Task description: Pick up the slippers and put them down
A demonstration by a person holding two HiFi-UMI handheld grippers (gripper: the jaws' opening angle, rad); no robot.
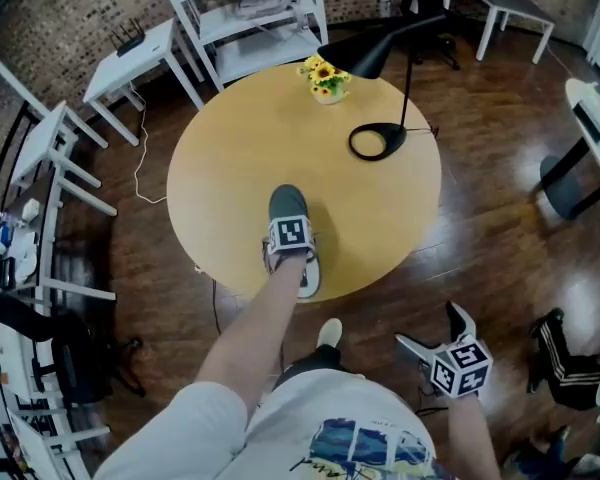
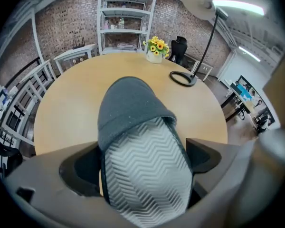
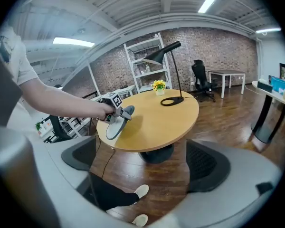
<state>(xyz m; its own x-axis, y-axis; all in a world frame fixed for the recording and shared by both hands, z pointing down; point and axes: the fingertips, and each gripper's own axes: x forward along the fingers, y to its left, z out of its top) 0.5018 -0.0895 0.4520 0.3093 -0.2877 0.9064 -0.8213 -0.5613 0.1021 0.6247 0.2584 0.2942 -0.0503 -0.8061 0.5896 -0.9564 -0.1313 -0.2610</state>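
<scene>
A grey slipper [image 1: 287,202] with a pale zigzag sole is held over the near edge of the round wooden table [image 1: 230,168], and my left gripper [image 1: 291,236] is shut on it. In the left gripper view the slipper [image 2: 133,113] fills the gap between the jaws of the left gripper [image 2: 142,158], sole toward the camera. In the right gripper view the slipper [image 3: 115,121] hangs tilted, toe up. My right gripper [image 1: 432,336] is off the table, low at the right, open and empty [image 3: 142,160]. I see no second slipper.
A black desk lamp [image 1: 380,138] and a small pot of sunflowers [image 1: 326,80] stand on the table's far side. White shelves [image 1: 250,18] and white side tables [image 1: 130,58] are behind it. The person's feet [image 1: 329,333] are on the wooden floor by the table.
</scene>
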